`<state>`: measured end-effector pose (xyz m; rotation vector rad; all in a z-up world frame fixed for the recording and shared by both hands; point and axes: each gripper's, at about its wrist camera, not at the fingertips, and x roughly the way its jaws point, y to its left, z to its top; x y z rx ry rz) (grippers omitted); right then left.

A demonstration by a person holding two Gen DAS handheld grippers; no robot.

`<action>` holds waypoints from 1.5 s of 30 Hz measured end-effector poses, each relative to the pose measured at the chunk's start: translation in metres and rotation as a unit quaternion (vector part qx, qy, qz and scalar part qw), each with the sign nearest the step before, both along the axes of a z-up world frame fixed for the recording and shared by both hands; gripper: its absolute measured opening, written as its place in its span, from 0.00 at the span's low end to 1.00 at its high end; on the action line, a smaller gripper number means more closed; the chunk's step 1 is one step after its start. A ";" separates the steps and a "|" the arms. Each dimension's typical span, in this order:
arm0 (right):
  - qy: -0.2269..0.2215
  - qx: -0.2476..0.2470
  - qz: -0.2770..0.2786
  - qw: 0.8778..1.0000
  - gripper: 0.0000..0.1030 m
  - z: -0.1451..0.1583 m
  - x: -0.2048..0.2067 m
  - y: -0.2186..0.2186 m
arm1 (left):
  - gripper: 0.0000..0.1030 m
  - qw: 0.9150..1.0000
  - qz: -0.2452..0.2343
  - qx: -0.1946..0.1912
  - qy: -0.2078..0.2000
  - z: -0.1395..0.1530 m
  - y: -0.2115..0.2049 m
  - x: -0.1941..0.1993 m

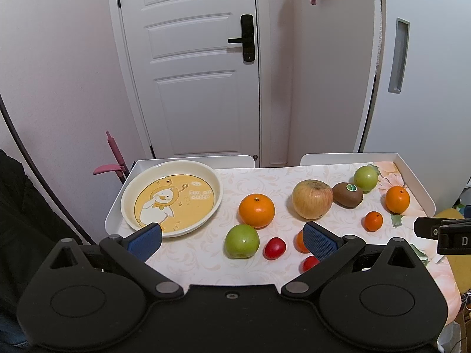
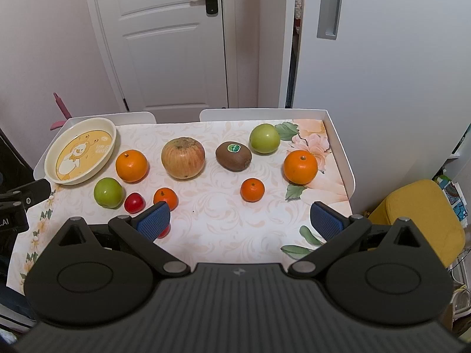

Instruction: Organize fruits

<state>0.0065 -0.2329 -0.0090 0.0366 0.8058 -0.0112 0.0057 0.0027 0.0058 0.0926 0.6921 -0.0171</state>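
Nothing has gone into the duck plate (image 1: 206, 182) yet, so by my reckoning this is the very start: every fruit lies loose on the counter (image 2: 206, 223), and the first pick is yet to be made. The left gripper (image 1: 232, 239) hangs with its jaws spread wide and nothing between them; the right gripper (image 2: 240, 219) is likewise wide apart and empty, hovering over bare cloth.

Nearest the plate sit a large orange (image 1: 256, 210) and, on its near side, a green apple (image 1: 242, 240) with a cherry tomato (image 1: 274, 248) just beside it. Farther from the plate come the big streaked apple (image 2: 183, 158), the kiwi (image 2: 233, 156) with its sticker, a second green apple (image 2: 264, 138), another orange (image 2: 300, 166) and a small mandarin (image 2: 252, 189).

The next move likely calls for lowering the left gripper around the green apple, square on. It is round, smooth and glossy, apt to roll; the kiwi looks fuzzy, the oranges dimpled. The plate is glazed with a raised rim.
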 end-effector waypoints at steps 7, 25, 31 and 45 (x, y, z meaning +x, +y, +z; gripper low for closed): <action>0.001 0.002 0.001 1.000 1.00 0.000 0.001 0.000 | 1.00 1.000 0.000 0.000 0.000 0.000 0.000 0.000; 0.020 0.025 0.143 0.989 1.00 -0.057 0.051 0.011 | 1.00 0.998 0.055 0.016 0.001 -0.039 0.007 0.021; 0.025 0.028 0.177 0.984 1.00 -0.087 0.072 0.026 | 0.99 0.998 0.056 0.003 0.014 -0.074 0.010 0.042; 0.038 0.025 0.195 0.980 0.93 -0.127 0.099 0.067 | 0.91 0.999 0.017 -0.005 0.044 -0.123 0.004 0.091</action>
